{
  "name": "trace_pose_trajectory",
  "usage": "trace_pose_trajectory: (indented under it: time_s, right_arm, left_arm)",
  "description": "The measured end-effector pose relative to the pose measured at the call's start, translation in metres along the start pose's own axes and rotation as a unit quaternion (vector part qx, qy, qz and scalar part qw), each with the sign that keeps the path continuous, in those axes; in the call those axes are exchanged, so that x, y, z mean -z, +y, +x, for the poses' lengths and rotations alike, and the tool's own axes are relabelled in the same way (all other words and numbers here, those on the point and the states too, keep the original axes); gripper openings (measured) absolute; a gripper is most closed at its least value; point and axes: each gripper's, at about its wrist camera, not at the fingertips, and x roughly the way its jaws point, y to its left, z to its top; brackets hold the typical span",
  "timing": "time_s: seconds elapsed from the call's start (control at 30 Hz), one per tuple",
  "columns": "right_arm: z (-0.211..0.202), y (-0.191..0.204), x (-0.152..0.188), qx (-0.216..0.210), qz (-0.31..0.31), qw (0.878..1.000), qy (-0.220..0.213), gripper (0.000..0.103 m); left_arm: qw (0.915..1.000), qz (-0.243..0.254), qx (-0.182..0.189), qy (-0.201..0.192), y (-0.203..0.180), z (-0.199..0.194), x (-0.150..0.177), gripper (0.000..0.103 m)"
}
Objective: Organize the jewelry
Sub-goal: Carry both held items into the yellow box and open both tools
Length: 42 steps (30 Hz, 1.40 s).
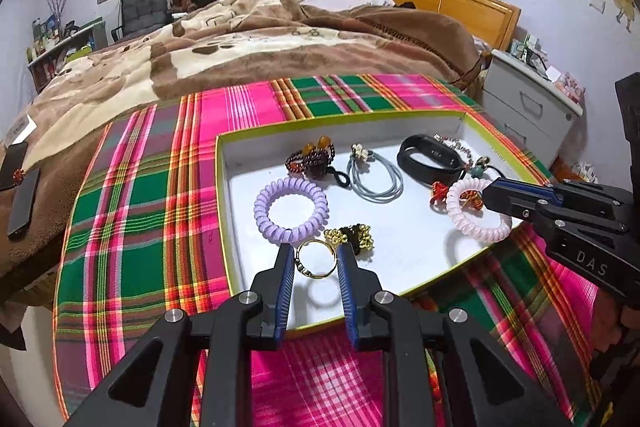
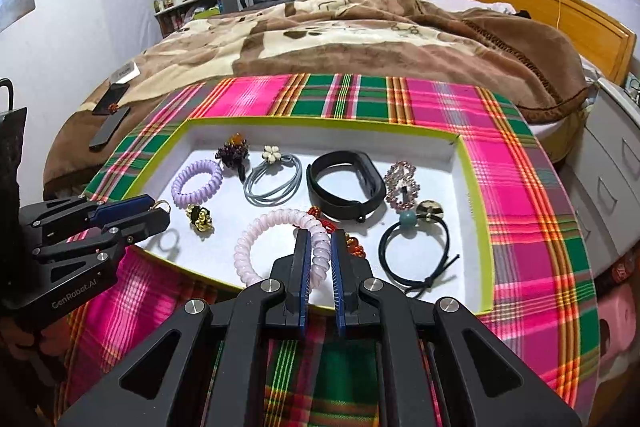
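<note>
Gold metal ring (image 1: 316, 259), pinched above the white tray's (image 1: 400, 251) near edge by the left gripper (image 1: 314, 259), could slip; right gripper (image 2: 319, 247) clamps the pink spiral hair tie (image 2: 280, 243), which may snag red beads (image 2: 320, 219).

1. "DAS" stands in pale letters on the black body of the right gripper (image 1: 494, 193).
2. "GenRobot.AI" is printed on the black body of the left gripper (image 2: 154, 211).

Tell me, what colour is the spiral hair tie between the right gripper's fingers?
Pale pink spiral hair tie; right wrist view shows it best.
</note>
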Motion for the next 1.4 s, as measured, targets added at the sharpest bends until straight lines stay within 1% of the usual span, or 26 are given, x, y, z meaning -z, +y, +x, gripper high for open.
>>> trace_pose_trajectory:
  time_s: [0.27, 0.53, 1.03, 1.1, 1.27, 1.4]
  right_arm:
    - [0.014, 0.000, -0.002, -0.001, -0.002, 1.000, 0.013, 0.010]
    - [0.022, 0.001, -0.001, -0.002, -0.003, 1.000, 0.023, 0.010]
    - [0.026, -0.002, -0.001, 0.001, 0.005, 1.000, 0.031, 0.011]
    - [0.024, -0.002, -0.001, 0.000, 0.005, 1.000, 0.028, 0.013]
    - [0.017, -0.002, 0.000, -0.008, 0.009, 1.000, 0.018, 0.025]
    - [0.010, -0.003, 0.002, -0.012, 0.014, 1.000, 0.011, 0.026]
  left_arm:
    - [0.9999, -0.003, -0.002, 0.011, 0.001, 0.010, -0.005, 0.022]
    - [0.9996, -0.012, 0.006, 0.023, 0.002, 0.016, -0.009, 0.023]
    - [0.9993, -0.018, 0.011, 0.031, 0.004, 0.019, -0.012, 0.023]
    - [0.9994, -0.018, 0.007, 0.029, 0.004, 0.018, -0.012, 0.023]
    - [0.9996, -0.017, 0.002, 0.022, 0.001, 0.010, -0.008, 0.023]
    - [0.9997, -0.020, -0.005, 0.010, -0.003, -0.002, -0.005, 0.023]
